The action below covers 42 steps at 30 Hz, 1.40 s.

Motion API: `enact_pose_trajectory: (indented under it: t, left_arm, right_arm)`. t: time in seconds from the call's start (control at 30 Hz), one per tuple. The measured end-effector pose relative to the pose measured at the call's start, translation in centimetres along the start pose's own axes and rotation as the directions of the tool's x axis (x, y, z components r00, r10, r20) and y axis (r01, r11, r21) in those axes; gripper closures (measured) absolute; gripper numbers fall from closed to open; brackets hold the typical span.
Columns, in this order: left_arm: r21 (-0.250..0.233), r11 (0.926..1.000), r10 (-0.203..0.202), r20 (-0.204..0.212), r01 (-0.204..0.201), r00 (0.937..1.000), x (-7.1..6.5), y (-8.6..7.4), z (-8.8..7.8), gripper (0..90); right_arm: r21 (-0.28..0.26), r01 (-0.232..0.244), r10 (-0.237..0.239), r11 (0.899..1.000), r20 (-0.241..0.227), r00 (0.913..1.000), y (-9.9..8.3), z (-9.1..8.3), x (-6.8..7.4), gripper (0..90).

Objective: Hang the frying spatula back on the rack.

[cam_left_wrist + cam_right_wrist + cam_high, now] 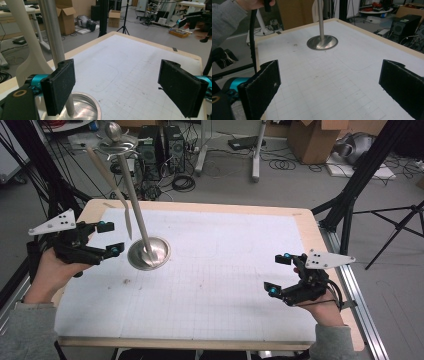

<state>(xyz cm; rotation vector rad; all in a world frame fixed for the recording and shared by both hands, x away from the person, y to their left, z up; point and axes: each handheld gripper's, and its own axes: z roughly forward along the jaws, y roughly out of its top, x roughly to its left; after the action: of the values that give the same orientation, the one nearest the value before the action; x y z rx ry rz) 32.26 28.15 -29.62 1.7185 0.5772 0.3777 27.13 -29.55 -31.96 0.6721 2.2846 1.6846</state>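
Observation:
A metal stand has its round base point(148, 253) on the white mat at the left, and its thin pole point(132, 190) rises to a hooked top with a ball. A long cream tool point(111, 180) hangs from that top, left of the pole. My left gripper point(111, 238) is open just left of the base, holding nothing. In the left gripper view the pole point(53, 37) stands behind the left jaw of the gripper point(117, 87), with the base point(87, 107) below. My right gripper point(276, 274) is open over the mat's right front, far from the base point(322, 42).
The white gridded mat point(225, 270) covers a wooden table point(305, 217). Black tripod legs point(350, 195) stand off the table's right and left sides. Cardboard boxes point(312, 137), computer towers point(150, 145) and cables lie on the floor behind.

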Motion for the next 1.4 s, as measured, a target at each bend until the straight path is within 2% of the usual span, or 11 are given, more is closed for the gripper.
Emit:
enact_pose_trajectory:
  t: [0.3,0.4,0.6,0.83,1.0,1.13,1.27,1.4]
  left_arm:
    - [-0.02,0.9998,-0.004,-0.01,0.004,0.9999,-0.8,-1.7,-0.6,14.9]
    - [-0.022,0.9994,0.025,-0.029,-0.025,0.9993,-1.2,-2.3,-0.6,15.0]
    - [-0.02,0.9996,0.021,-0.022,-0.022,0.9995,-1.5,-3.5,-0.7,15.0]
    - [-0.026,0.9997,-0.001,-0.027,0.001,0.9996,-1.4,-4.8,-1.4,15.0]
    - [-0.015,0.9997,-0.023,-0.062,0.022,0.9978,-1.1,-6.3,-1.9,15.0]
    - [-0.016,0.9993,-0.034,-0.081,0.033,0.9961,-1.0,-7.2,-2.4,15.0]
    - [-0.02,0.9988,-0.046,-0.081,0.045,0.9956,-0.9,-8.1,-3.1,15.0]
    - [-0.025,0.9972,-0.073,-0.093,0.071,0.993,-0.6,-8.8,-3.7,15.0]
  right_arm:
    - [0.007,-0.004,0.004,1.0,0.006,1.0,-0.1,0.2,0.0,2.5]
    - [0.011,-0.005,0.005,1.0,0.006,1.0,-0.2,0.2,0.0,2.4]
    - [0.013,-0.004,0.004,1.0,0.008,1.0,-0.3,0.3,-0.1,2.5]
    - [0.009,-0.01,0.01,1.0,0.017,0.9998,-0.5,0.5,-0.3,2.4]
    - [-0.009,-0.017,0.017,1.0,0.029,0.9994,-1.0,0.7,-0.6,2.5]
    - [-0.019,-0.026,0.027,0.999,0.045,0.9986,-1.5,0.9,-0.8,2.4]
    - [-0.024,-0.024,0.025,0.999,0.062,0.9977,-2.1,1.1,-1.1,2.5]
    - [-0.051,-0.029,0.033,0.998,0.093,0.9952,-2.7,1.1,-1.4,2.4]
